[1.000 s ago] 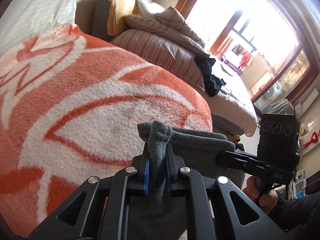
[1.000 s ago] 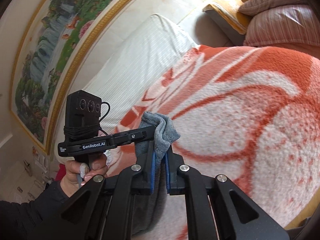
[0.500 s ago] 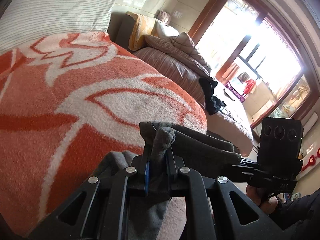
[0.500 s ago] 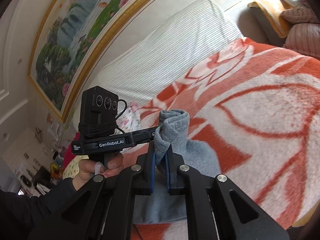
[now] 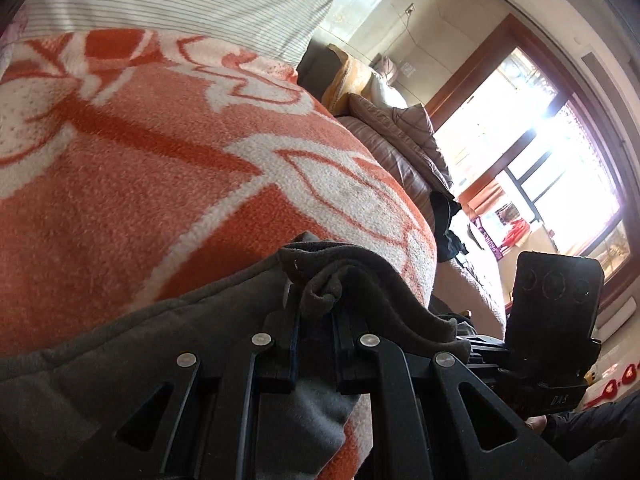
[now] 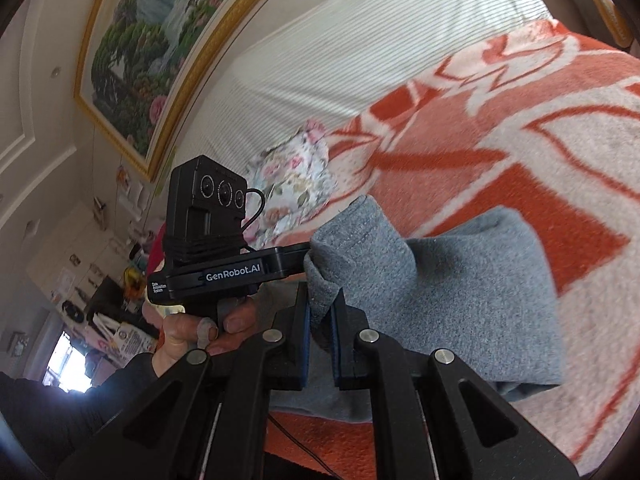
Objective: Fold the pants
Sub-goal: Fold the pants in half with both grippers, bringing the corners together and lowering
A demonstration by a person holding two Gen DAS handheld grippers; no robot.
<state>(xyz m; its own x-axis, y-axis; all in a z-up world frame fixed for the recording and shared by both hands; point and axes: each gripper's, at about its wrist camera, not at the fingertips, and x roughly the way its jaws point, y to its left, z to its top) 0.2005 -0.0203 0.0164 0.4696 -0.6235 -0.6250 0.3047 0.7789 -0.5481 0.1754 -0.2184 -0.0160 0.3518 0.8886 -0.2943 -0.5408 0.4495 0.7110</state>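
Left tool (image 5: pixel 314 320) and right tool (image 6: pixel 320 320) – both clamped on grey pants (image 6: pixel 460 292), orange blanket (image 5: pixel 140 180) beneath

pants (image 6: pixel 460 292): the lower part goes under the right gripper (image 6: pixel 322 312) and off the bottom edge.
pinched cloth: the bit between the pads is hidden.
blanket (image 5: pixel 160 184): cut off at the left edge.
hand (image 5: pixel 534 424): mostly hidden behind the black gripper body (only a sliver shows).
window (image 5: pixel 560 168): too bright to see outside.
shelf things (image 6: pixel 100 280): too small to tell.
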